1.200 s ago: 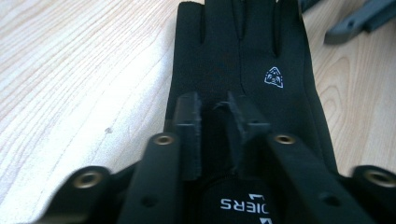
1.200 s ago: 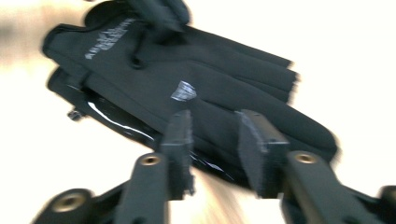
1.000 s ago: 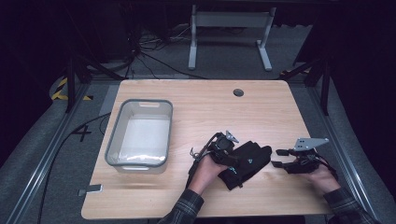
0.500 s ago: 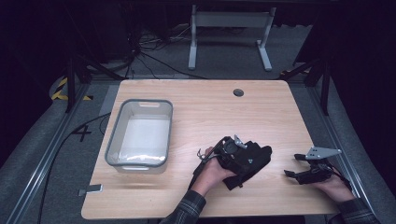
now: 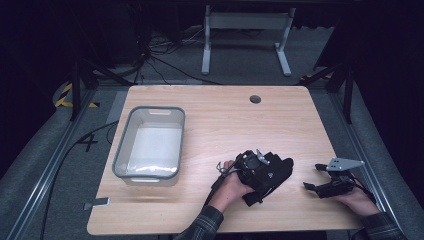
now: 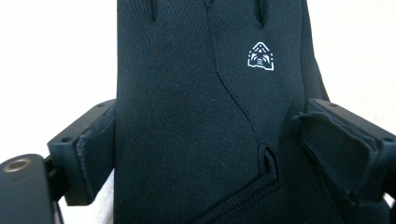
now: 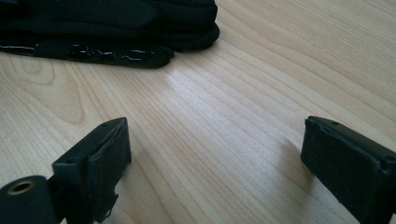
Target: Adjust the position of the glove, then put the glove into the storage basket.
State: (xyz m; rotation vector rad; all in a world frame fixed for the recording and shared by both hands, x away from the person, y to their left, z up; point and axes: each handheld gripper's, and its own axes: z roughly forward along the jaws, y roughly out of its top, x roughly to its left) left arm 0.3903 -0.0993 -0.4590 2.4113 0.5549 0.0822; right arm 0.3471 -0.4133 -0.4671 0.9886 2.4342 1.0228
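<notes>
A black glove (image 5: 270,172) lies flat on the wooden desk (image 5: 220,125), toward the near edge and right of the middle, with a grey plastic tub (image 5: 150,142) well apart from it near the left edge. The left gripper (image 5: 252,167) sits right over the glove. In the left gripper view the glove (image 6: 205,116) lies between the two fingers (image 6: 88,154), which have just been opening and now stand spread on either side of the fabric, close to its edges but not squeezing it. The small white logo and a zip seam show on the cloth between them. The right gripper (image 5: 320,177) rests low near the near right corner, apart from the glove. Its fingers (image 7: 100,163) have also just been opening and stand wide with only bare desk (image 7: 224,121) between them, the folded edge of the glove (image 7: 116,32) farther ahead.

The work in hand looks like a release of the glove, or a fresh grasp on it. To regrasp well, the left gripper should take a narrower fold or the cuff rather than the full width, since the fabric spans nearly the whole gap. The fingers should go low enough to catch both layers. The right gripper could come in from the side, level with the desk, and pin or pinch the near edge so the soft cloth does not slide or bunch. If the tub is the goal, lift clear before moving across.
</notes>
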